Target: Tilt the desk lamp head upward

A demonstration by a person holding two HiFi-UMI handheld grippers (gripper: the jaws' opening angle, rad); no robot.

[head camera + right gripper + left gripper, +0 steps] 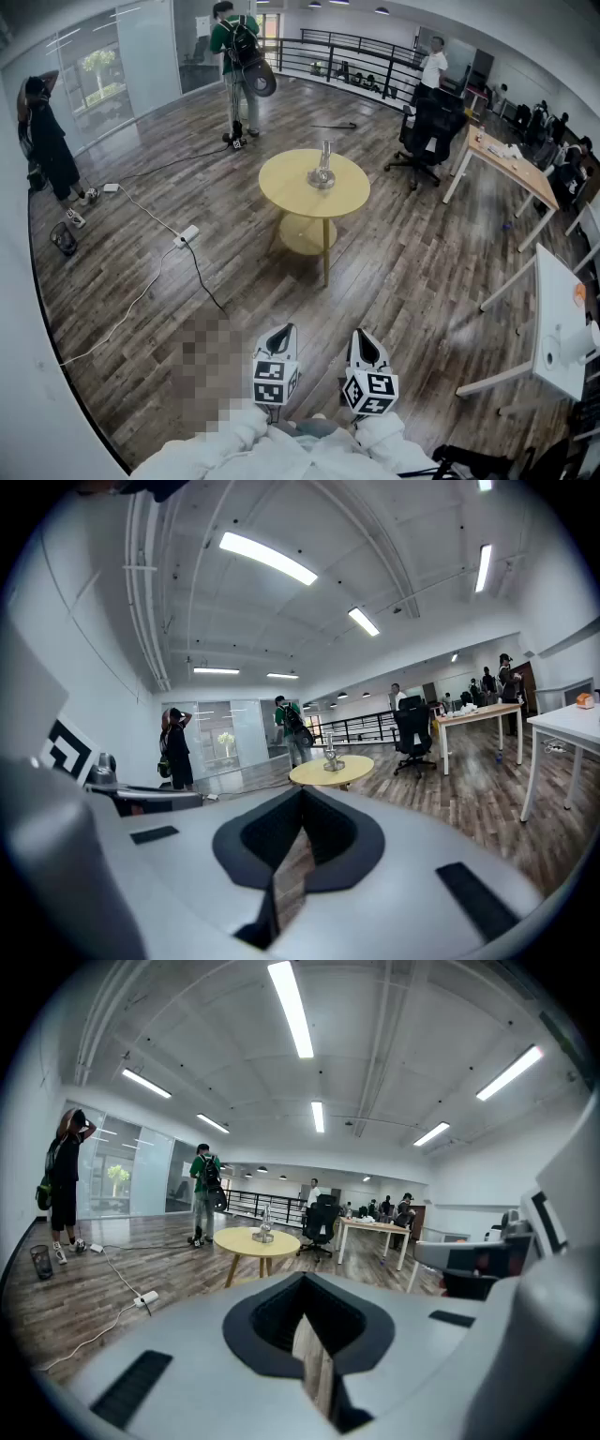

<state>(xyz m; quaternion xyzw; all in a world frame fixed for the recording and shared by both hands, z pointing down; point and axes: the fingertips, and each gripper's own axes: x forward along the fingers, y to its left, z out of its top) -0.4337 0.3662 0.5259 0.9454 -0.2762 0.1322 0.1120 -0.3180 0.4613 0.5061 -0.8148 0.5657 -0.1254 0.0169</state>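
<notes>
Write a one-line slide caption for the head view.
Left tool and right tool, both shut and empty, face the desk lamp on the round yellow table across the wood floor.

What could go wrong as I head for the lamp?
The cable and power strip lie on the floor just left of the way to the table: a trip risk.
The left gripper and right gripper are both shut and empty; unopened, they may knock the lamp over.
The lamp looks small; with its base unheld, tilting the head may tip it.
</notes>
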